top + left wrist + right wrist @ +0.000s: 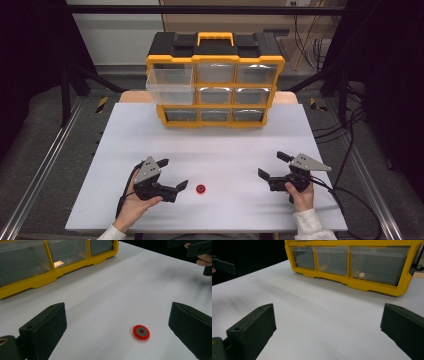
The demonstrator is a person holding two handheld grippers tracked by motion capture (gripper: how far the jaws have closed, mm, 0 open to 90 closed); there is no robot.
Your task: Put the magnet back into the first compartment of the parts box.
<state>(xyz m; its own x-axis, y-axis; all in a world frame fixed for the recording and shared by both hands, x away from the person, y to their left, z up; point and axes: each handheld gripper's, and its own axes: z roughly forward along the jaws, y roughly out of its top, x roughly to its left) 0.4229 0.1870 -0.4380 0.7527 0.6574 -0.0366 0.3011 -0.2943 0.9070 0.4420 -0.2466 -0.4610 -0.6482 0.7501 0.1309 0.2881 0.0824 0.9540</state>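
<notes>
counter [150,125]: flat white board, matte. on it: yellow drawer cabinet [215,85] with black top and yellow handle, standing at the far edge, centred. three rows of three clear drawers; top-left drawer is pulled out toward the near side, the rest sit flush. small red washer [200,189] with a grey centre lies flat in the near half, slightly left of centre, well apart from the cabinet. counter rests on a wooden top, visible at the far corners behind the cabinet.
</notes>
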